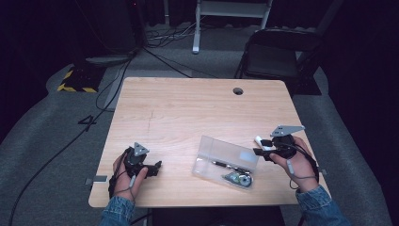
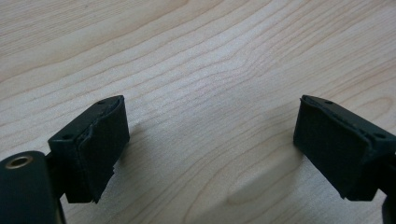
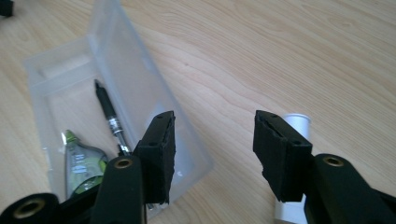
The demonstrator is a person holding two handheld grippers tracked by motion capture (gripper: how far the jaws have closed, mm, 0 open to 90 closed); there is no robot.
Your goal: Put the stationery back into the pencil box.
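Pen point(image 3: 108, 113) and correction tape point(image 3: 80, 164) already sit in the clear box point(image 1: 225, 151), while the white tube point(image 3: 295, 122) waits outside by the right gripper point(image 3: 214, 154), jaws apart and empty, as the left gripper point(image 2: 208, 149) idles, jaws wide.

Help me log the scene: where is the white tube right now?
In the high view, the white tube lies on the table's right side, between the clear case and the right tongs. The right gripper view shows it behind one jaw.
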